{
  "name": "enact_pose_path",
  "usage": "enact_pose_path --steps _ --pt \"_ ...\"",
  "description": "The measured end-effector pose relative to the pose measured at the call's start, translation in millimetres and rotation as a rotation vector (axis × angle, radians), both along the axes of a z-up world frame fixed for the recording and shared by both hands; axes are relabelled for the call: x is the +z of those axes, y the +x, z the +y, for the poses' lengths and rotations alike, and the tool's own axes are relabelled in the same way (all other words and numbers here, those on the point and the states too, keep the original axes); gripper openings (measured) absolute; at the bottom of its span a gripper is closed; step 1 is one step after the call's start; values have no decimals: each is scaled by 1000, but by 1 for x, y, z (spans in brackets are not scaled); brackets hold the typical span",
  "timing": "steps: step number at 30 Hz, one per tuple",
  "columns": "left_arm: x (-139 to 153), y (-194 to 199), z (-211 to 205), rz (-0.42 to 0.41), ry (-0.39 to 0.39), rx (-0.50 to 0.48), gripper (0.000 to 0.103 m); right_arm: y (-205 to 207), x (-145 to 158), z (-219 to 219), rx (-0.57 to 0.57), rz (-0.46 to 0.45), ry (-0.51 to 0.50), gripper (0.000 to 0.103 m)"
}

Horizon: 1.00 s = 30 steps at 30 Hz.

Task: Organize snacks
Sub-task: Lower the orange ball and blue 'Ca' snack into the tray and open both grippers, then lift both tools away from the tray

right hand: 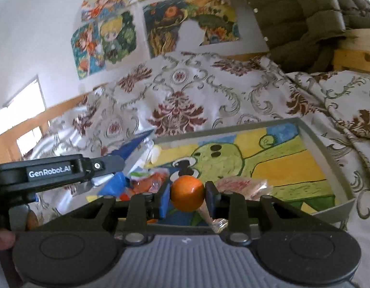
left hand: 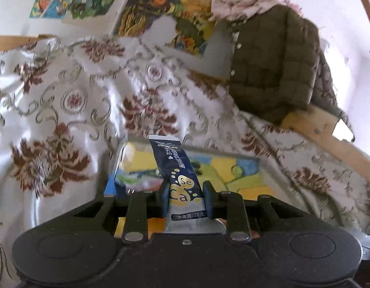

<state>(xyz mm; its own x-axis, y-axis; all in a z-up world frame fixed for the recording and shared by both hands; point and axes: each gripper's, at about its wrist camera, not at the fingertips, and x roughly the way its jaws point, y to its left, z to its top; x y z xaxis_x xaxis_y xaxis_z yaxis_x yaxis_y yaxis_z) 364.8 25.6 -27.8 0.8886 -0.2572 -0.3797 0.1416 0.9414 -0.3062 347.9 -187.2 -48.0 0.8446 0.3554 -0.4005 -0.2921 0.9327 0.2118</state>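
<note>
My left gripper [left hand: 186,198] is shut on a dark blue snack sachet [left hand: 177,170] with gold bubbles, which stands up between the pads and leans left. Behind it lies a shallow grey tray [left hand: 262,165] with a yellow and green cartoon drawing on its floor. In the right wrist view my right gripper [right hand: 187,195] is shut on a small orange ball-shaped snack [right hand: 187,193], above the near left part of the same tray [right hand: 314,144]. The left gripper's body [right hand: 50,171] enters from the left, the blue sachet [right hand: 134,144] sticking out past it. Several wrapped snacks [right hand: 146,182] lie in the tray's left corner.
A white cloth with brown floral pattern [right hand: 177,110] covers the surface around the tray. A dark olive quilted jacket [left hand: 274,64] hangs over a wooden rail [left hand: 329,139] at the right. Colourful drawings [right hand: 108,38] hang on the white wall behind. A clear pink-tinted packet [right hand: 242,184] lies in the tray.
</note>
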Motion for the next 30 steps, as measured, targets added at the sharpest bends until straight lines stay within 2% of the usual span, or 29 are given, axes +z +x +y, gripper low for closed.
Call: enact_pose_path --steps 4,9,16,21,23,24,26,30 --pt "-4 5 -1 22 19 -17 30 3 -7 10 8 -8 -47 35" --pt "-9 7 -6 49 70 -34 31 9 -14 11 -2 -2 -35 35" --pt "-15 9 -5 83 64 -34 32 11 -15 11 1 0 -49 36" --pt "-14 10 1 104 22 -12 35 12 -13 8 2 3 -56 40" --pt "-13 11 3 110 4 -8 47 10 -10 8 0 0 -59 47" --pt "-12 10 4 109 -6 -2 51 10 -9 7 -3 -2 -58 48" --pt "-10 8 7 99 -39 3 65 9 -5 4 -12 -10 -62 49" --pt "0 2 7 72 -55 19 74 5 7 -4 -47 -30 -52 57"
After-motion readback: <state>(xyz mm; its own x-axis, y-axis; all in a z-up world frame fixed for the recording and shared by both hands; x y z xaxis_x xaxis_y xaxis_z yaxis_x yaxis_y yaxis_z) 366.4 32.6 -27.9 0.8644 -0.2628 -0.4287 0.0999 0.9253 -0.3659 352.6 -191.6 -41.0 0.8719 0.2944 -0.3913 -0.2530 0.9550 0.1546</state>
